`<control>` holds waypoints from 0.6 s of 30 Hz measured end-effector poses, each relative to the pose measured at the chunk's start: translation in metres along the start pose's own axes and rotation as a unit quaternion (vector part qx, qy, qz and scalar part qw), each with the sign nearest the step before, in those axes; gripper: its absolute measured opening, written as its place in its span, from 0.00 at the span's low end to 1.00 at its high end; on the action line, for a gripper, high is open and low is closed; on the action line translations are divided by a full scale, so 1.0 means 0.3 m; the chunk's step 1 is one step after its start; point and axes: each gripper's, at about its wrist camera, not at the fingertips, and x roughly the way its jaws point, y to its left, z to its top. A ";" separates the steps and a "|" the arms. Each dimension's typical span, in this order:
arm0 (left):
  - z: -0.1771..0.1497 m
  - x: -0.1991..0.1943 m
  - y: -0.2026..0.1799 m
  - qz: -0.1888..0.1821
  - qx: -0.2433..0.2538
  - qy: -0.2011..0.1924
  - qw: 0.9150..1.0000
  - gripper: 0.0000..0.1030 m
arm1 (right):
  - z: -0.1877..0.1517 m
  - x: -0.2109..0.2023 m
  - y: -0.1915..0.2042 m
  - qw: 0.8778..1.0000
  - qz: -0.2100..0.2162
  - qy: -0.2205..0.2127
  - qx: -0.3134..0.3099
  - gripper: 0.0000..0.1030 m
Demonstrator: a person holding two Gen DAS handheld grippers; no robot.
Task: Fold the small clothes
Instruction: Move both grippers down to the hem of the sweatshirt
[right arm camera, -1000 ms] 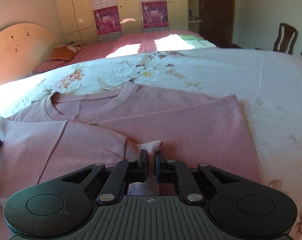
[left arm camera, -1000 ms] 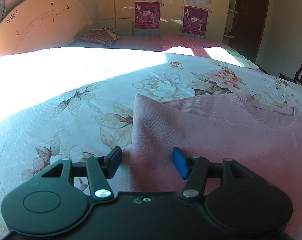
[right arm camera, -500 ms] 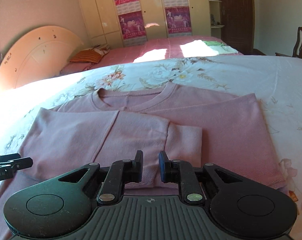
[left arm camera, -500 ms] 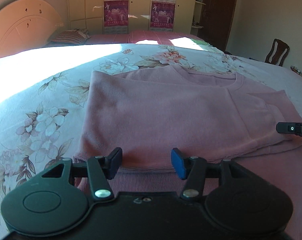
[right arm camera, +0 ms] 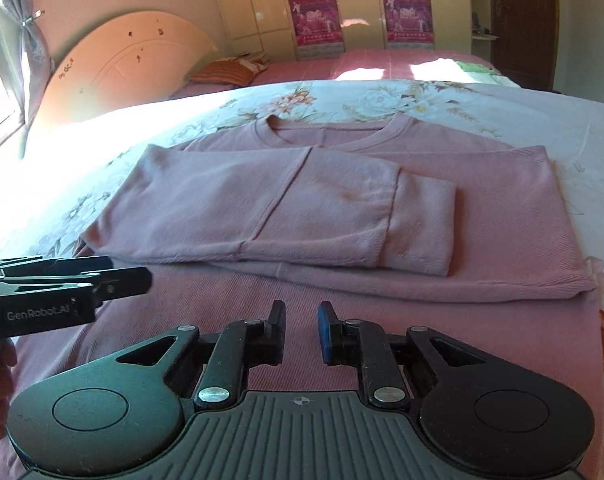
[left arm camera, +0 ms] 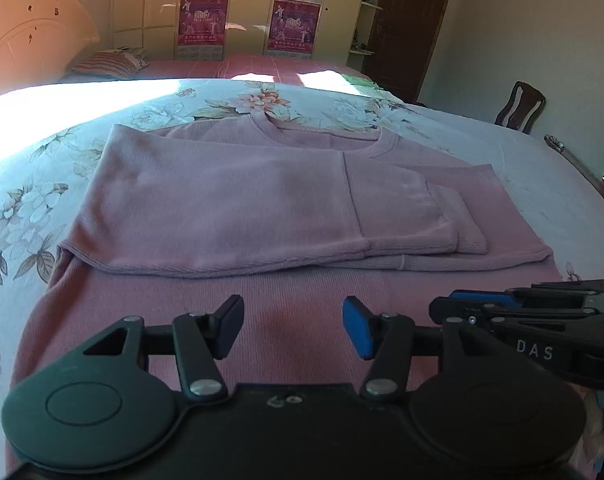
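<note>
Both sleeves lie folded across the pink top (left arm camera: 230,200) on the bed (left arm camera: 30,208). Left gripper (left arm camera: 292,326) half open, right gripper (right arm camera: 301,330) narrowly parted after opening; both empty above the near hem, bare quilt flanking either edge.

Sweater (left arm camera: 230,200) hem hidden behind both tools

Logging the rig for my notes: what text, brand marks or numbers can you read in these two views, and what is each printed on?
"DAS": side of the right gripper, seen from the left wrist.
"GenRobot.AI": side of the left gripper, seen from the right wrist.
"2010": purple wall posters on the wardrobe doors; their smaller print and calendar grids are too small to read.
Embossed mark on the left gripper's housing: unclear.
Pink sweater: no text visible.
</note>
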 end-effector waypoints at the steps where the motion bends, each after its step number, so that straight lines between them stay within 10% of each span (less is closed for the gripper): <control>1: -0.019 0.004 -0.013 0.004 0.002 0.002 1.000 0.52 | -0.014 0.003 0.010 1.000 0.005 0.003 -0.008 0.17; 12: -0.128 -0.071 0.058 0.068 -0.003 0.027 0.997 0.52 | -0.135 -0.089 -0.132 0.999 -0.048 0.015 0.018 0.16; 18: -0.141 -0.118 0.033 0.048 0.011 0.030 0.998 0.53 | -0.178 -0.180 -0.005 0.999 -0.033 -0.006 0.032 0.17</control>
